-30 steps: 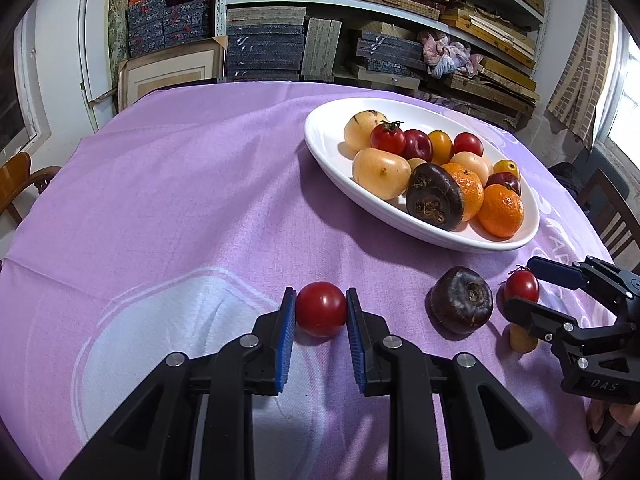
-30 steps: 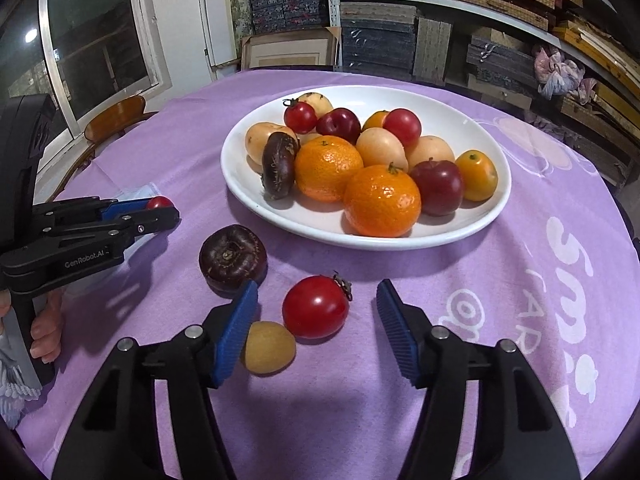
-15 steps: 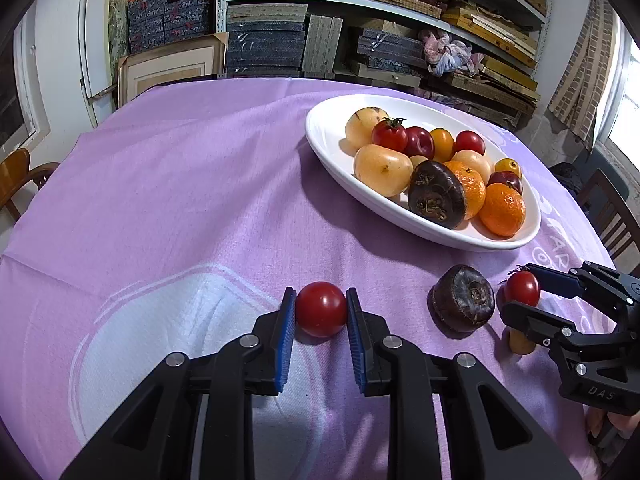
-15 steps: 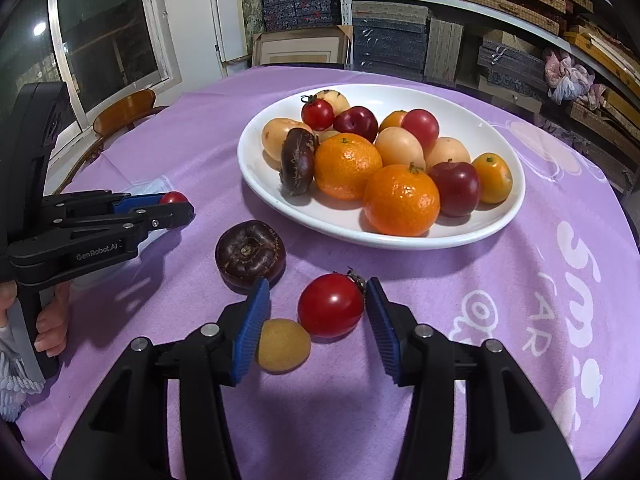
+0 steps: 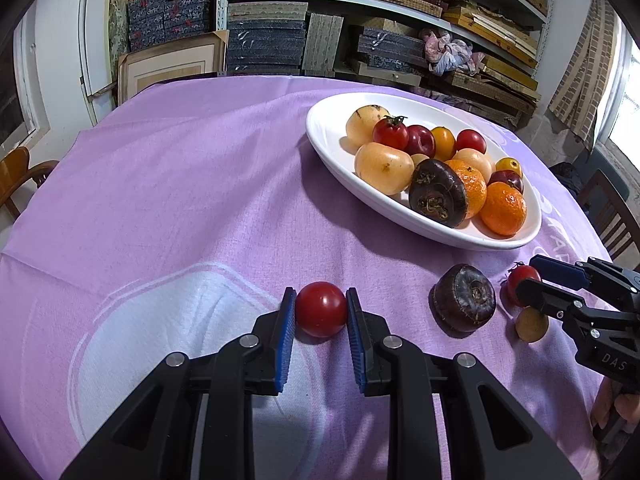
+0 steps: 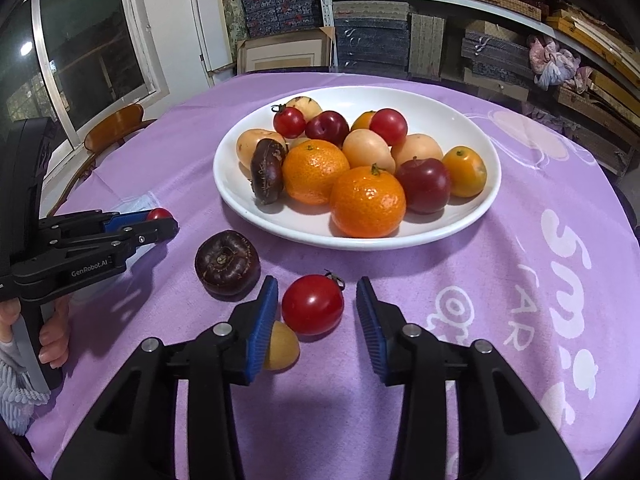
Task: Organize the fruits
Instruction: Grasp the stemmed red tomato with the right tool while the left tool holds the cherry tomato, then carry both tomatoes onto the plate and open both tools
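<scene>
My left gripper point(image 5: 321, 312) is shut on a round red tomato point(image 5: 321, 309) low over the purple cloth; it also shows in the right wrist view point(image 6: 159, 213). My right gripper point(image 6: 317, 308) is open around a stemmed red tomato point(image 6: 313, 304) that rests on the cloth, with gaps to both pads. A small yellow-brown fruit point(image 6: 282, 346) lies against the left finger point(image 6: 262, 320). A dark purple fruit point(image 6: 227, 262) sits on the cloth to the left. The white plate point(image 6: 460, 224), heaped with oranges, tomatoes, plums and yellow fruits, stands behind.
The round table's purple cloth point(image 5: 180, 184) has a pale patch point(image 5: 160, 340) under my left gripper. Wooden chairs point(image 5: 16, 176) stand at the table's edges. Shelves of boxes point(image 5: 320, 20) line the back wall. A window point(image 6: 80, 52) is on the left.
My right gripper has narrowed around the stemmed tomato and moved forward towards it. My left gripper keeps its hold on the round tomato, barely moved.
</scene>
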Tool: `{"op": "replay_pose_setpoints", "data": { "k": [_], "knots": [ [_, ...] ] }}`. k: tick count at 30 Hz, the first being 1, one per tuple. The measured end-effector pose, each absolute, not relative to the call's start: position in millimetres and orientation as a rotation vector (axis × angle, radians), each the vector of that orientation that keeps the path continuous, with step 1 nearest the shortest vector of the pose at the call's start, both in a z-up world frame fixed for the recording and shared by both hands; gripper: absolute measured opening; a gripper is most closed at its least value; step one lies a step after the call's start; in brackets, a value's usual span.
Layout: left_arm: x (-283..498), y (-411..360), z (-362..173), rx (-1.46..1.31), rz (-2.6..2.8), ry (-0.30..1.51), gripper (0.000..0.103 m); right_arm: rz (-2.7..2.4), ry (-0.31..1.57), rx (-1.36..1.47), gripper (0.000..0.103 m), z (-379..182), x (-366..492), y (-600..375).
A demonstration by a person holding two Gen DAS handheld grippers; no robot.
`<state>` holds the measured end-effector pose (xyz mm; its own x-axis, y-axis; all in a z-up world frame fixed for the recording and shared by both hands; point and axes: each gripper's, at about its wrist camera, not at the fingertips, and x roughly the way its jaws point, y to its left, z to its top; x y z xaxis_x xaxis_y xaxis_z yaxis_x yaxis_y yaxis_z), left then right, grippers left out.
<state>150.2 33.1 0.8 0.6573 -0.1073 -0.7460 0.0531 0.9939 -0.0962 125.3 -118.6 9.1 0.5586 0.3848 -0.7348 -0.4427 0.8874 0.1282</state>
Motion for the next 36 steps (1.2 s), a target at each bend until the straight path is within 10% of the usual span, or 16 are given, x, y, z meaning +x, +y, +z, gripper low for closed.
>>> {"op": "replay_pose_setpoints", "data": {
  "k": [36],
  "knots": [
    [149,32,-2,-0.074,-0.106,0.846,0.025,0.502,0.898,-0.062,0.031,14,122,-113]
  ]
}}
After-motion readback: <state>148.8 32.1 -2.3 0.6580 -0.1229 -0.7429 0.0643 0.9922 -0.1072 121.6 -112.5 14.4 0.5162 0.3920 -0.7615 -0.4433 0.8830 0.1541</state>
